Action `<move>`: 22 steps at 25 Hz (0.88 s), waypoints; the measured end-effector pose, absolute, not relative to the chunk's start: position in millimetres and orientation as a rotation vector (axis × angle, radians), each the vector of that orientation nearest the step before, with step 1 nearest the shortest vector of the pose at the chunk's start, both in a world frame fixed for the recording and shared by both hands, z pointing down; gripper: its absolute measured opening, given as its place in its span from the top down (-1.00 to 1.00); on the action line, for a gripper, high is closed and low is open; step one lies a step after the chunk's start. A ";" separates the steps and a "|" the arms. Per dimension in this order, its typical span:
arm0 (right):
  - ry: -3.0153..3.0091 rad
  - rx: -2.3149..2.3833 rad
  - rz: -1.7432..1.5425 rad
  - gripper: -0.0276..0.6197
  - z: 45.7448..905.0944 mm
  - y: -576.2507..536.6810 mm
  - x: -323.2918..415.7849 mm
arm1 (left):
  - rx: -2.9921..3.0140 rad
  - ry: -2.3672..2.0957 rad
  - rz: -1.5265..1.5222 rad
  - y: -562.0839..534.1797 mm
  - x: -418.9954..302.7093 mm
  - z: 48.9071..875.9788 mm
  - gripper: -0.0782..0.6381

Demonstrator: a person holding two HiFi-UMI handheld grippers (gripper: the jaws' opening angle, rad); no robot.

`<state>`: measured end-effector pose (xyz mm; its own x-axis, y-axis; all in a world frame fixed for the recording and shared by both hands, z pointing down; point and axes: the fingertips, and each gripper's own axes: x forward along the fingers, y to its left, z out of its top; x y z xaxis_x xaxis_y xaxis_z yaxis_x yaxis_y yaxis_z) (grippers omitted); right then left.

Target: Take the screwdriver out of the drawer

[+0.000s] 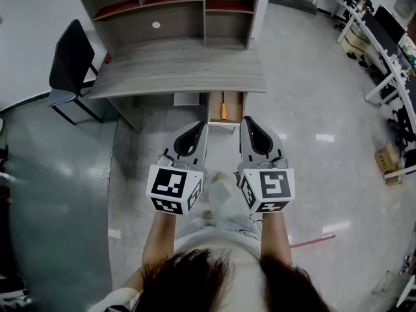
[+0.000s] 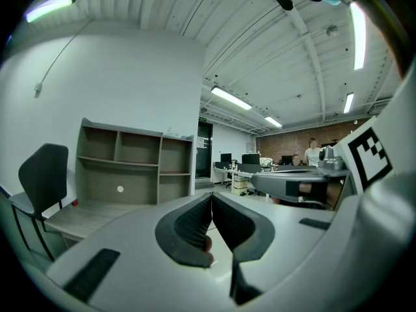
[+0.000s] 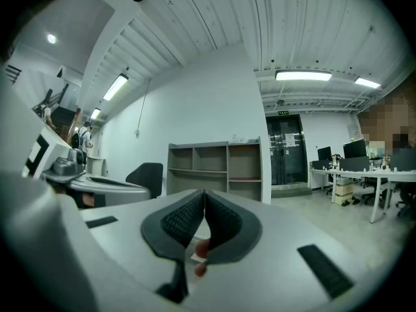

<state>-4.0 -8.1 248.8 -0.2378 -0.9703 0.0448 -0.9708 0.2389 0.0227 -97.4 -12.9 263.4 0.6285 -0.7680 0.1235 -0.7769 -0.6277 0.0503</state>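
An open drawer (image 1: pixel 233 100) sticks out from under the grey wooden desk (image 1: pixel 182 70). In it lies a screwdriver (image 1: pixel 223 111) with an orange handle, pointing along the drawer. My left gripper (image 1: pixel 203 126) and right gripper (image 1: pixel 245 119) hover side by side just in front of the drawer, tips towards it, both above the floor. Each is shut with nothing between the jaws, as the left gripper view (image 2: pixel 211 197) and the right gripper view (image 3: pixel 205 194) show. Neither touches the screwdriver or the drawer.
An open shelf unit (image 1: pixel 169 12) stands on the back of the desk. A dark chair (image 1: pixel 70 64) stands to the desk's left. Office desks with monitors (image 1: pixel 383 44) and a cardboard box (image 1: pixel 389 162) lie far right. People stand in the background (image 2: pixel 314 151).
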 end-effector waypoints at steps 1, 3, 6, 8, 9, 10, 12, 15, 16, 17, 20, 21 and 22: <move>-2.430 1.909 0.022 0.83 250.8 -15.9 -1.3 | 2.743 -1.310 0.140 -20.5 -96.1 264.4 0.73; -2.423 1.909 0.036 0.83 255.8 -32.7 4.0 | 2.735 -1.318 0.144 -37.5 -93.9 267.8 0.73; -2.414 1.905 0.052 0.83 262.7 -57.8 11.5 | 2.719 -1.326 0.150 -64.8 -89.2 274.5 0.73; -2.407 1.898 0.068 0.83 268.3 -74.7 15.8 | 2.709 -1.326 0.155 -82.2 -85.1 279.1 0.73; -2.403 1.893 0.079 0.83 271.5 -83.3 17.5 | 2.703 -1.326 0.159 -90.8 -83.3 281.2 0.73; -2.400 1.888 0.090 0.83 274.7 -91.7 18.9 | 2.698 -1.325 0.164 -99.3 -81.7 283.4 0.73; -2.394 1.873 0.111 0.83 281.5 -107.3 20.8 | 2.682 -1.328 0.174 -115.0 -79.5 288.4 0.73; -2.383 1.850 0.135 0.83 293.8 -128.2 24.1 | 2.660 -1.334 0.188 -136.3 -76.0 298.2 0.73; -2.377 1.845 0.142 0.83 298.4 -135.2 25.9 | 2.654 -1.333 0.192 -143.3 -74.3 302.4 0.73; -2.370 1.838 0.148 0.83 303.3 -142.4 27.7 | 2.647 -1.331 0.197 -150.5 -72.4 307.2 0.73; -2.347 1.804 0.167 0.83 319.8 -161.0 32.5 | 2.617 -1.327 0.216 -168.7 -66.8 323.6 0.73; -2.341 1.792 0.174 0.83 325.8 -166.2 34.4 | 2.606 -1.328 0.220 -173.8 -64.7 329.1 0.73; -2.336 1.781 0.181 0.83 332.0 -171.6 36.3 | 2.595 -1.328 0.224 -179.1 -62.5 334.7 0.73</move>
<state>36.3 -171.6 332.0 -0.2552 -0.9390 0.2306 -0.9633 0.2674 0.0231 -62.5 -179.1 334.7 0.5807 -0.7802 0.2327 -0.8133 -0.5686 0.1234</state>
